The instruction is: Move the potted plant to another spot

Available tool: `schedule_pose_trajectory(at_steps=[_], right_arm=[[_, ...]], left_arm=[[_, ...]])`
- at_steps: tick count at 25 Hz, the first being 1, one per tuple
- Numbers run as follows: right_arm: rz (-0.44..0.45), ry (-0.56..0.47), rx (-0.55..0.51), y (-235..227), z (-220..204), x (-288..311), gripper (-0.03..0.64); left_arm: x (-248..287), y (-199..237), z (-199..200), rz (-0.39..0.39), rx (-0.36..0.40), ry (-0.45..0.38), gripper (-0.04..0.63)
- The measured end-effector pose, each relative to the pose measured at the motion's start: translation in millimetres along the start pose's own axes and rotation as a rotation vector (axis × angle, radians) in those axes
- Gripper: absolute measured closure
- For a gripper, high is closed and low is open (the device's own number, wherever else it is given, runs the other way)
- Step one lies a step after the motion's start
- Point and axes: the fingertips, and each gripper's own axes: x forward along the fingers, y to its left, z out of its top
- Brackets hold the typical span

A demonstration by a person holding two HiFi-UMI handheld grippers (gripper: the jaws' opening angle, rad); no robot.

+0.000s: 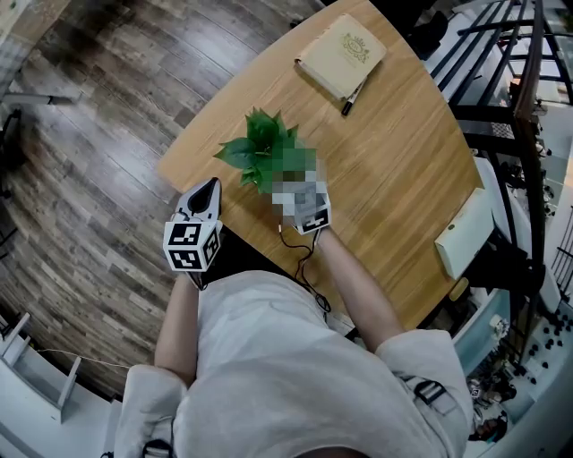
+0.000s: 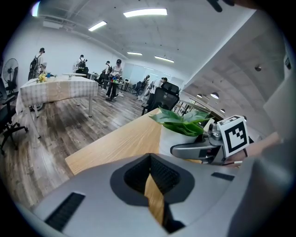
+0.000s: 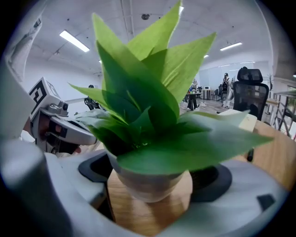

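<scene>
Right gripper view shows my right gripper (image 3: 150,187) around the one potted plant (image 3: 143,115), its jaws spread to the pot's width and pressed on both sides. My left gripper (image 2: 155,194), just beside it, is closed to a slit and holds nothing. The plant is by the table's (image 1: 394,179) near left corner, so I judge the grasp made, with carry and set-down left. Toward the far edge lie one book (image 1: 340,52) and one pen (image 1: 351,98). One white box (image 1: 466,234) sits at the right edge.

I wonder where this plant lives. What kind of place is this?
Probably an open office: an office chair, long ceiling lights, and people standing beyond the wooden table holding the potted plant.
</scene>
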Motion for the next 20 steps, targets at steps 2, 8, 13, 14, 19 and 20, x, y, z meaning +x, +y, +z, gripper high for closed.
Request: schedule_pose_trajectory(at_steps=[2,8,13,14,19,20], right_arm=[[0.001,0.008,0.004,0,-3,-2,0.109],[0.018,0.02,0.026,3,-12,-11,0.109],[0.042,0.042,0.002,13,-21,-17,0.106],[0.046,0.046,0.002,14,-22,-18,0.103],[0.054,0.06,0.004,15,-29,-27,0.089],[0.054,0.059,0.006,15,-30,-30,0.089]], left_arm=[[-1,-2,-1,-0.002,0.002,0.001,0.583],[-2,-12,-11,-0.001,0.008,0.017,0.583],[-3,-18,-19,0.001,0.011,0.027,0.583],[-4,-19,-20,0.001,0.014,0.03,0.583],[-6,-24,-26,0.004,0.019,0.041,0.583],[-6,-26,-28,0.004,0.021,0.045,0.583]])
